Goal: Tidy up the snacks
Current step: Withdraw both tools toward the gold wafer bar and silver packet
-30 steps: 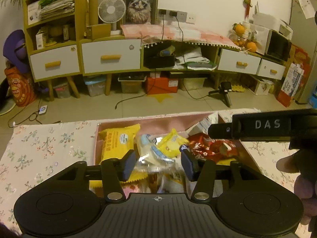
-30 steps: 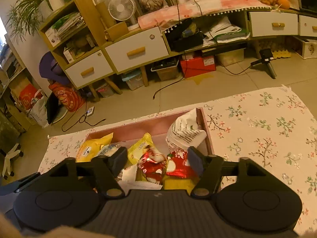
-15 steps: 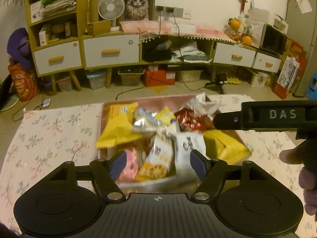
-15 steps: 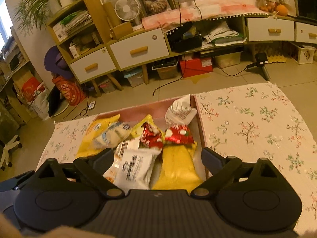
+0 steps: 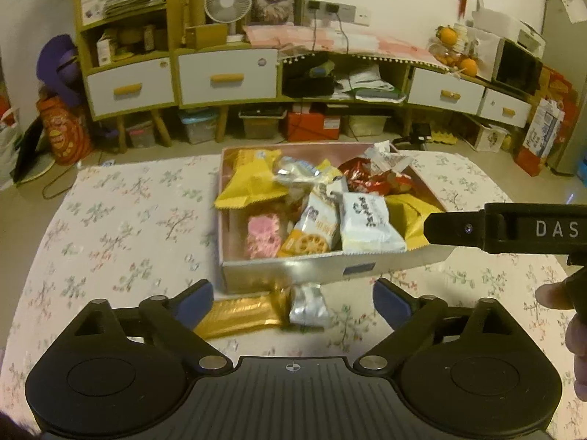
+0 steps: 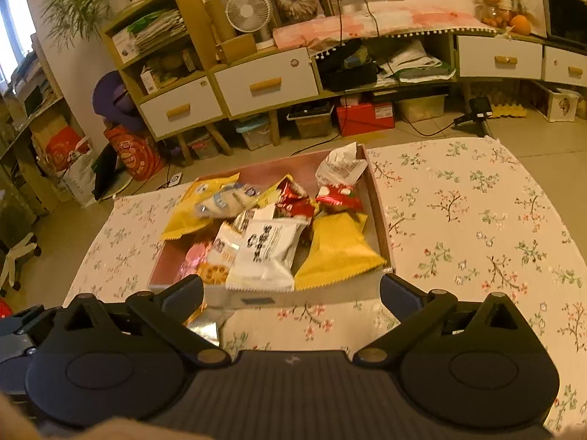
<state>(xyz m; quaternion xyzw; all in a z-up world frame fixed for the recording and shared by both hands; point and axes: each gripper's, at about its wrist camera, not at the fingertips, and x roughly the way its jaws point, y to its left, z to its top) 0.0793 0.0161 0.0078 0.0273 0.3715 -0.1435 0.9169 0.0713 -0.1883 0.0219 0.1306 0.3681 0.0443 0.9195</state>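
A pink-lined box (image 5: 330,267) on the floral tablecloth holds several snack packets: a yellow bag (image 5: 253,183), a white bag with black print (image 5: 367,223), a pink packet (image 5: 262,236) and red packets (image 5: 367,178). In front of the box lie a gold packet (image 5: 242,311) and a silver packet (image 5: 308,304). My left gripper (image 5: 293,300) hovers over these two with its jaws opening, gripping nothing. My right gripper (image 6: 291,293) is at the box's near wall (image 6: 256,299), its jaws also opening and empty. Its finger (image 5: 513,229) reaches in from the right in the left wrist view.
The tablecloth (image 6: 477,220) spreads wide to the right of the box and also to its left (image 5: 128,238). A person's hand (image 5: 572,315) shows at the right edge. Beyond the table's far edge are the floor and a low cabinet (image 5: 227,77) with drawers.
Both grippers have drawn back from above the snacks to the near side of the box, and their jaws have spread wider. The gold and silver packets have come into view.
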